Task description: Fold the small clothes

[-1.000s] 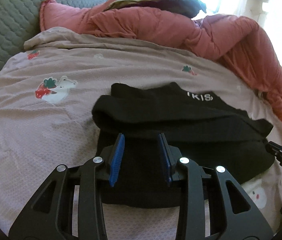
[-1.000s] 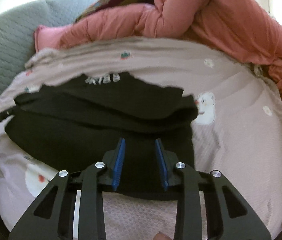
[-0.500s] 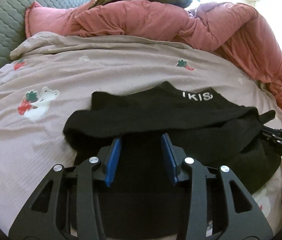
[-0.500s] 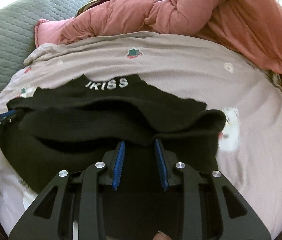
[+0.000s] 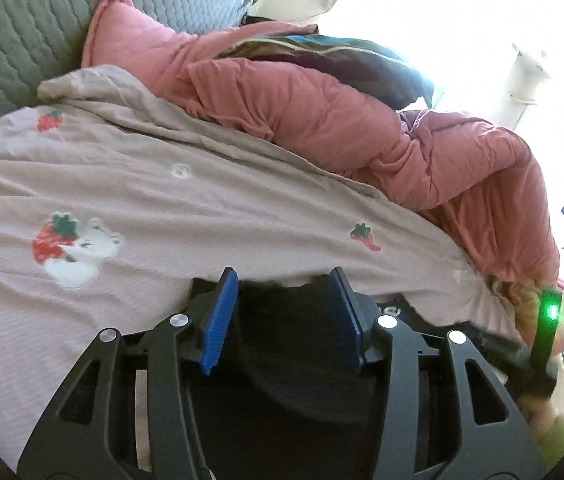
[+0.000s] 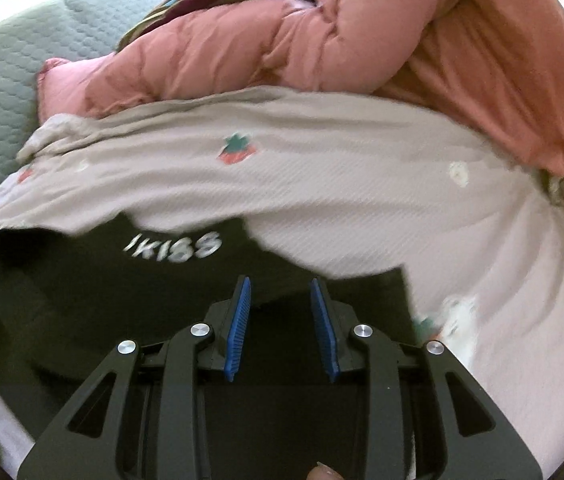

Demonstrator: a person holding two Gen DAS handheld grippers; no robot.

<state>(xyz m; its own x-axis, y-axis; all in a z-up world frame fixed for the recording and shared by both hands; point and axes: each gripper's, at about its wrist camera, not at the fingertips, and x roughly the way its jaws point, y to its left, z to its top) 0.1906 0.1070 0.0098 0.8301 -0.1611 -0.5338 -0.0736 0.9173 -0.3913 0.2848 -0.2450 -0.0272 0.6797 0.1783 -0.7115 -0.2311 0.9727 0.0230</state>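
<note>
A small black garment [image 6: 94,292] with white "IKISS" lettering lies on the pale pink bedsheet [image 6: 342,200]. My right gripper [image 6: 280,312] is open, its blue pads low over the garment's near right part. In the left wrist view, my left gripper [image 5: 284,304] is open too, and the black garment [image 5: 294,360] fills the space between and below its fingers; only its far edge shows. The other tool's green light [image 5: 551,312] shows at the right edge.
A bunched pink quilt [image 5: 322,112] lies across the far side of the bed with a dark striped cushion [image 5: 342,56] on it. A grey quilted headboard [image 5: 10,40] stands at the left. The sheet has strawberry and bear prints [image 5: 74,248].
Both grippers have moved forward and down over the garment. It now fills the lower part of both views. Both stay open.
</note>
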